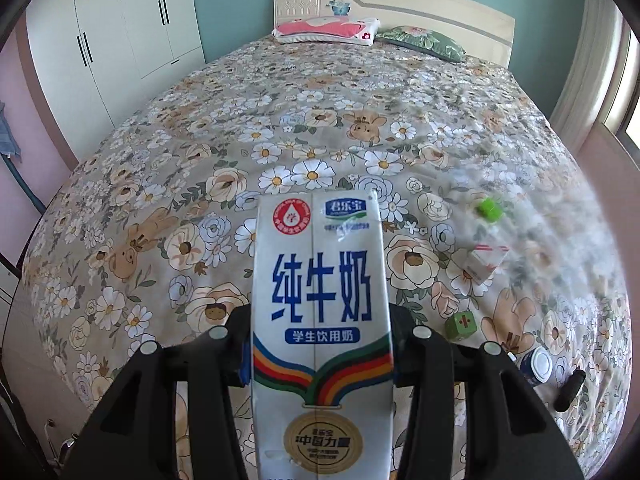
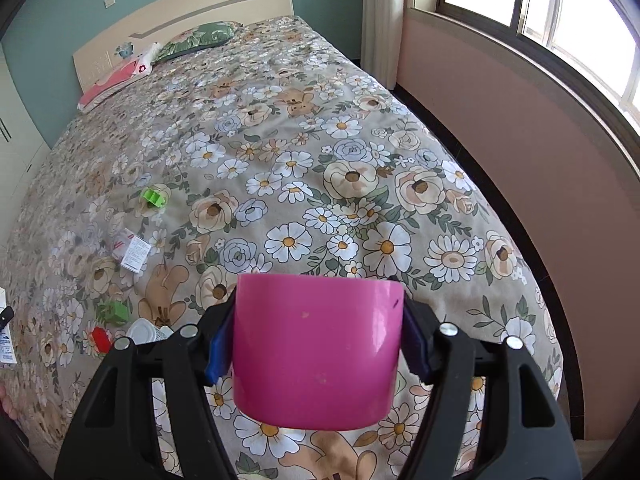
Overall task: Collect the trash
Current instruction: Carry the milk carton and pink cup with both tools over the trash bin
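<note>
My left gripper (image 1: pixel 320 344) is shut on a white and blue milk carton (image 1: pixel 320 300) and holds it upright above the floral bed (image 1: pixel 200 152). My right gripper (image 2: pixel 316 340) is shut on a pink cup (image 2: pixel 316 352) held above the bed (image 2: pixel 320 160). Loose trash lies on the bed: a bright green piece (image 1: pixel 489 209) (image 2: pixel 154 197), a small white box with red marks (image 1: pixel 482 262) (image 2: pixel 132 251), a green cube (image 1: pixel 461 326) (image 2: pixel 114 312), a white round container (image 1: pixel 538 364) (image 2: pixel 142 332) and a small red piece (image 2: pixel 101 338).
Pillows (image 1: pixel 326 30) lie by the headboard. A white wardrobe (image 1: pixel 104 32) stands left of the bed. A pink wall (image 2: pixel 500 120) with a window (image 2: pixel 560 8) runs along the bed's right side. A black object (image 1: pixel 568 390) lies by the white container.
</note>
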Demonstrator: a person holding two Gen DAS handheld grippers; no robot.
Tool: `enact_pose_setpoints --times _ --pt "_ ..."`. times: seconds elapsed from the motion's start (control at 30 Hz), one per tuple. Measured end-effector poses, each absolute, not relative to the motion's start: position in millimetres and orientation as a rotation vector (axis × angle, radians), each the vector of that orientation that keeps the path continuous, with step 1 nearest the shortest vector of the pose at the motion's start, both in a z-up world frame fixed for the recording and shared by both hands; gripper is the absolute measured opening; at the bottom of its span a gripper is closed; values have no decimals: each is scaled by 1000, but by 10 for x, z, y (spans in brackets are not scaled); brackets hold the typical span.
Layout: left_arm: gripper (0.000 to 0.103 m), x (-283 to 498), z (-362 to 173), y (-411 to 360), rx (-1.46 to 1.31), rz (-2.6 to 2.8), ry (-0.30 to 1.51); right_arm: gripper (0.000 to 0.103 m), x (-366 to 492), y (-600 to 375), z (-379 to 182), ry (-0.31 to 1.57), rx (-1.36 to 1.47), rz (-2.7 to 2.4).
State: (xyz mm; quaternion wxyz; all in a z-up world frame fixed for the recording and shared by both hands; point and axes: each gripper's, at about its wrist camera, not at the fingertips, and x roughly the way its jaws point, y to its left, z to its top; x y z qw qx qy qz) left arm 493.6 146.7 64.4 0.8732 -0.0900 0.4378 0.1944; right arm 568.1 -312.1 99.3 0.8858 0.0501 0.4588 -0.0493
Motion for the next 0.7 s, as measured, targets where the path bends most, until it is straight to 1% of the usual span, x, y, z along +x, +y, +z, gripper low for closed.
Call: enact_pose_setpoints --times 0.37,0.57,0.7 --pt "49 3967 1876 1445 -168 375 731 67 4779 -2660 2274 782 50 21" --pt "49 3345 2419 1386 -161 335 647 67 4204 -2428 2766 723 61 139" --pt "49 2917 2716 1251 -104 312 588 67 3803 -2258 3010 693 41 206"
